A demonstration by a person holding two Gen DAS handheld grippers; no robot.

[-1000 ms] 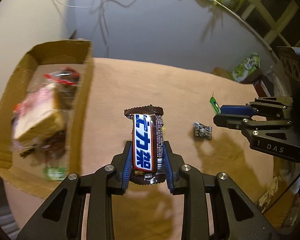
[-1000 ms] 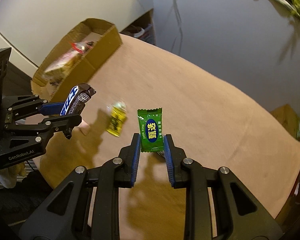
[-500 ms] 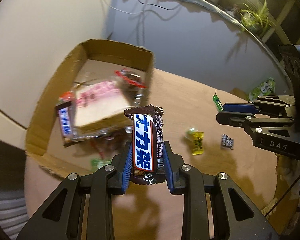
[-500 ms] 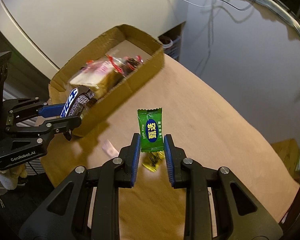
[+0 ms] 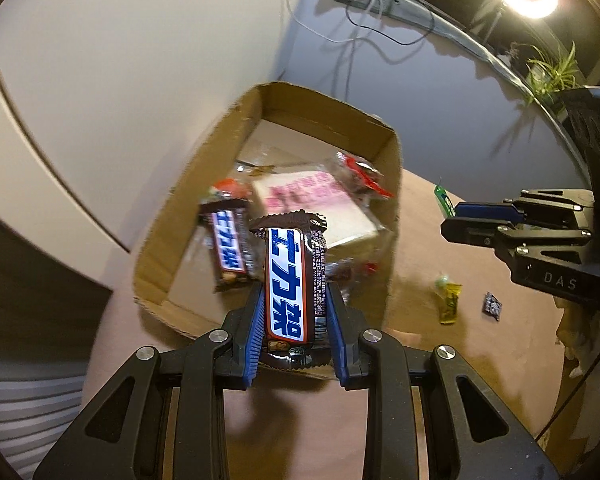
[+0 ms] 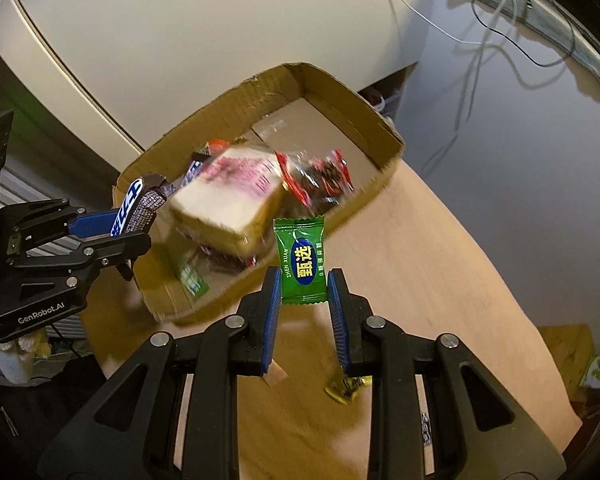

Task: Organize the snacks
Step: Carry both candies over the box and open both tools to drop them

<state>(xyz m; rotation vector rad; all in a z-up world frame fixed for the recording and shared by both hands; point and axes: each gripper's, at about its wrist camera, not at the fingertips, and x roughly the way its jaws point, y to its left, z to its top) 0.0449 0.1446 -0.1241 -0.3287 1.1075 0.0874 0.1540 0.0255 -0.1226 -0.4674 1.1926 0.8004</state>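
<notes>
My left gripper (image 5: 296,308) is shut on a brown, blue and white chocolate bar (image 5: 290,280), held upright above the near edge of a cardboard box (image 5: 394,208); it also shows in the right wrist view (image 6: 134,220). My right gripper (image 6: 304,292) is shut on a green candy packet (image 6: 302,262), held above the table just right of the box (image 6: 340,92); it shows in the left wrist view (image 5: 454,212). The box holds a wrapped sandwich (image 5: 312,204), another chocolate bar (image 5: 226,246) and a red-edged snack bag (image 6: 320,174).
A yellow candy (image 5: 449,304) and a small dark candy (image 5: 493,305) lie on the brown table (image 6: 440,264) right of the box. The yellow candy (image 6: 346,388) lies under my right gripper. A wall with hanging cables stands behind the box.
Both grippers have moved left with their snacks, from over the open table to the box. The box now fills the middle of both views.
</notes>
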